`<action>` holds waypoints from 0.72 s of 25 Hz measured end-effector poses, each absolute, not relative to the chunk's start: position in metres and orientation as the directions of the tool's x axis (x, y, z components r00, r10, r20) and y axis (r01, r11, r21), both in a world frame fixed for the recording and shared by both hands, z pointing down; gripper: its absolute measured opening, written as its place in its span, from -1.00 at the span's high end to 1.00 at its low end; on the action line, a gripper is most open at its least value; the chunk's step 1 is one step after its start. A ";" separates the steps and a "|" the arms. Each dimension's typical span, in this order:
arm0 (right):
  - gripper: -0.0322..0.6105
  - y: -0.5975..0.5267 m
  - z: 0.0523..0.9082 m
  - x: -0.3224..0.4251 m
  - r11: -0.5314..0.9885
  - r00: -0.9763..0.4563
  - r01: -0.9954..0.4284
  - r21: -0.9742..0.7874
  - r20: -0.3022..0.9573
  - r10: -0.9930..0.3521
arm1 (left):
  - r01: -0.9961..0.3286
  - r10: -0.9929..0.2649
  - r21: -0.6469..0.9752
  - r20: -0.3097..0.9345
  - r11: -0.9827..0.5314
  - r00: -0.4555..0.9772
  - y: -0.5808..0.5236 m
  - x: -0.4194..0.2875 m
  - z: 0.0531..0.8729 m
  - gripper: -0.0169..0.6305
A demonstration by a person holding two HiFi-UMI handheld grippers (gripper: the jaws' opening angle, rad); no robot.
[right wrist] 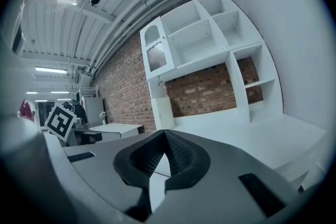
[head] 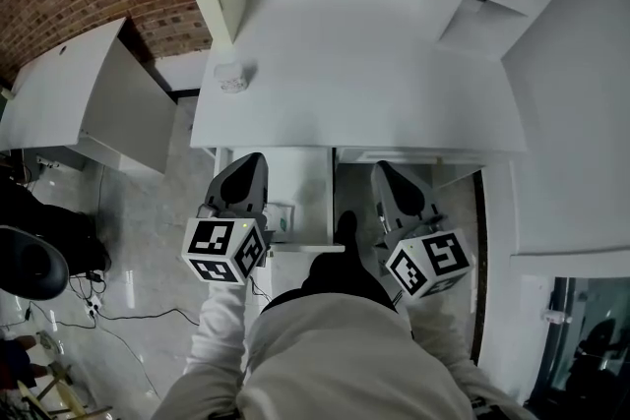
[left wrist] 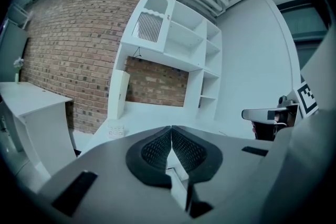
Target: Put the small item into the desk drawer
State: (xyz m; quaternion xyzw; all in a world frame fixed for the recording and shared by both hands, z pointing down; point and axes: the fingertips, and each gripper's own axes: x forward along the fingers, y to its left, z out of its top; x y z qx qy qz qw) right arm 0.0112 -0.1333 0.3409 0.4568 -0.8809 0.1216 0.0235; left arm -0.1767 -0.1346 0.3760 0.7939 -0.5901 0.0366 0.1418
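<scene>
1. The small item (head: pixel 232 76) sits on the desk (head: pixel 374 64) near its left rear edge. It looks light, stiff and probably smooth, so it is best pinched across opposite sides.
2. The left tongs (head: pixel 251 162) are pressed together, empty, over the open drawer (head: pixel 300 192).
3. The right tongs (head: pixel 386 174) are together and also empty.

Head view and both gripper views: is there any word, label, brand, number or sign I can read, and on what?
No readable text in any view.
On the left cube and the right cube: black-and-white square patterns only, no letters.
On the small item on the desk: any print is too small to read.
</scene>
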 end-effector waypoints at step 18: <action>0.81 -0.131 0.344 0.011 0.567 -0.589 -0.807 -0.162 0.160 -0.792 | -0.948 -0.930 0.185 0.219 -0.259 0.296 -0.132 -0.178 0.374 0.89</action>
